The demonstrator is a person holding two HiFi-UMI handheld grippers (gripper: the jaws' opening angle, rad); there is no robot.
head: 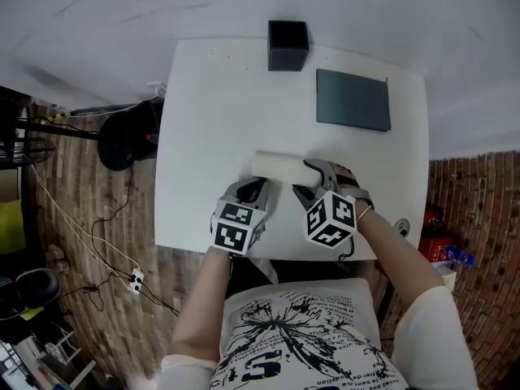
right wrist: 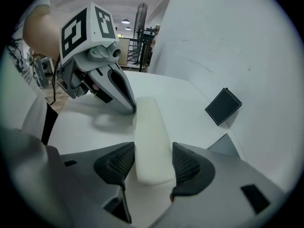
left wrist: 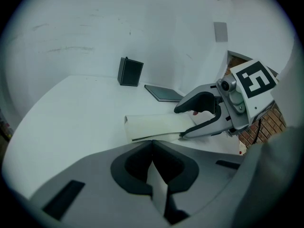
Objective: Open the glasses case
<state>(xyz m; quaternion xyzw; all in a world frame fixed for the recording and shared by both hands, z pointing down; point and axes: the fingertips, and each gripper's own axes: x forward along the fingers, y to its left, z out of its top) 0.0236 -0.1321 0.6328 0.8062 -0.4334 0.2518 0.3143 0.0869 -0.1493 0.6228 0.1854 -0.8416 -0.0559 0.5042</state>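
Sensibly, the closed white glasses case (head: pixel 278 166) lies near the table's (head: pixel 203 112) front edge; the right gripper (right wrist: pixel 153 147) clamps one end to steady it, while the left gripper (right wrist: pixel 124 99), jaws together, noses the other end, probably seeking the seam

Beyond the glasses case (head: pixel 280 167) you have bare table (head: pixel 207 112), widest on your left. A black box (head: pixel 288 45) stands at the far edge and a dark flat pad (head: pixel 353 99) lies to its right, both well clear of the case.
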